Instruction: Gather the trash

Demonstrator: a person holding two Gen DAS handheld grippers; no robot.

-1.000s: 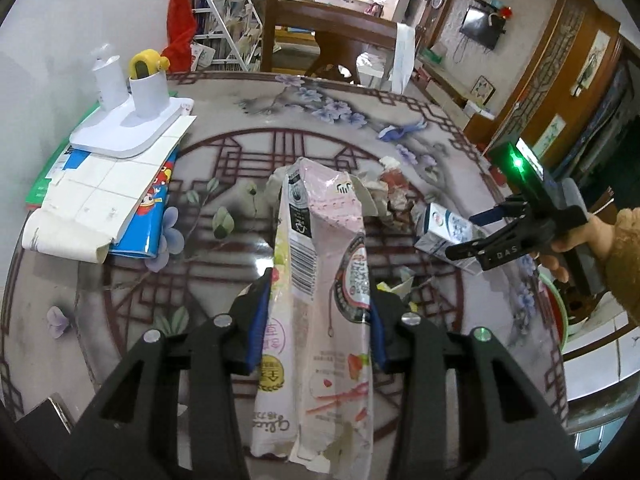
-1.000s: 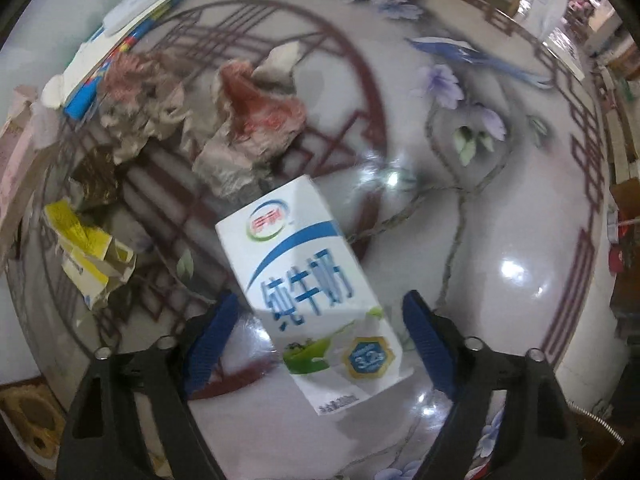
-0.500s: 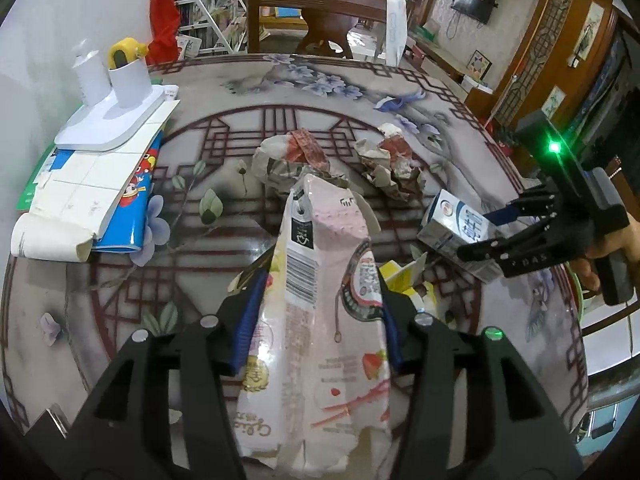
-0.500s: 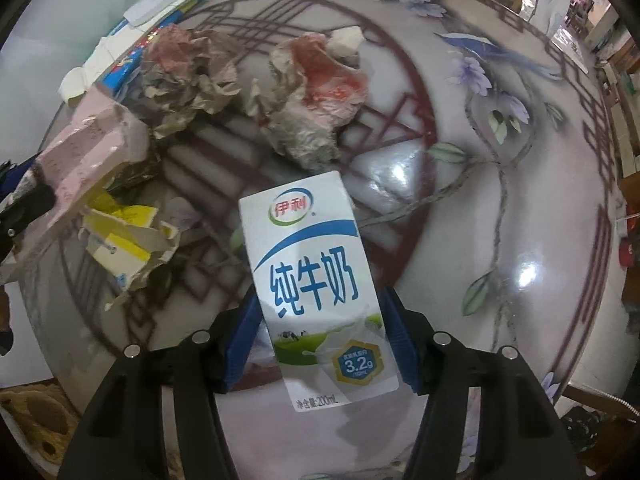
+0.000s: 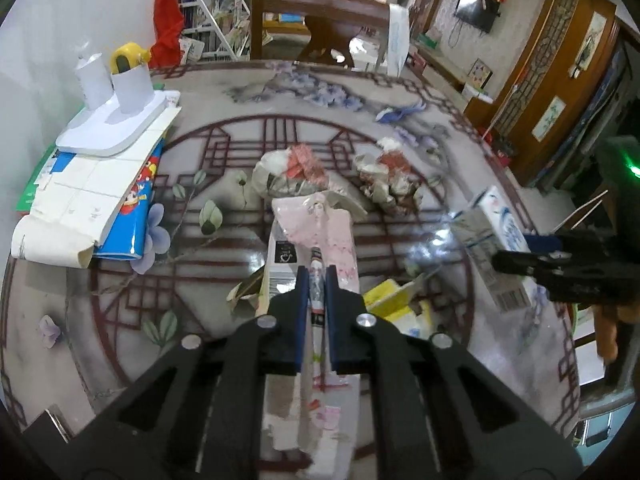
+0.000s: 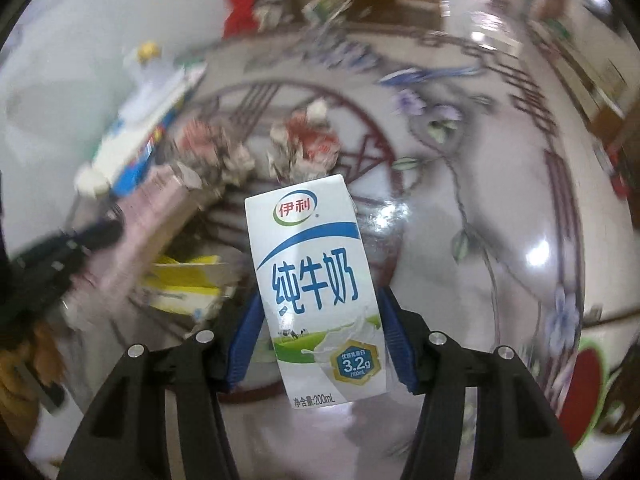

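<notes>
Milk carton [image 6: 318, 292], the white and blue 200 mL one, is now pinched across its lower body by the right gripper [image 6: 320, 338] and held clear of the table; a second ago the blue pads stood apart on either side of it. In the left wrist view it hangs tilted in the air, well to the right. Its long axis runs along the fingers, top pointing forward and away from the hand, printed front up toward the camera. The left gripper [image 5: 316, 308] has gone from a wide hold to nearly shut, crushing the pink carton [image 5: 316, 236] flat; that one also lies lengthwise along the fingers, torn top pointing away toward mid-table. Both pieces look secured, so carrying them off to a bin, not in view, is likely next. Just beyond lie yellow scraps [image 5: 394, 298]. Farther out two crumpled paper wads [image 5: 294, 172] rest on the patterned table [image 5: 224, 240], still to be collected.
</notes>
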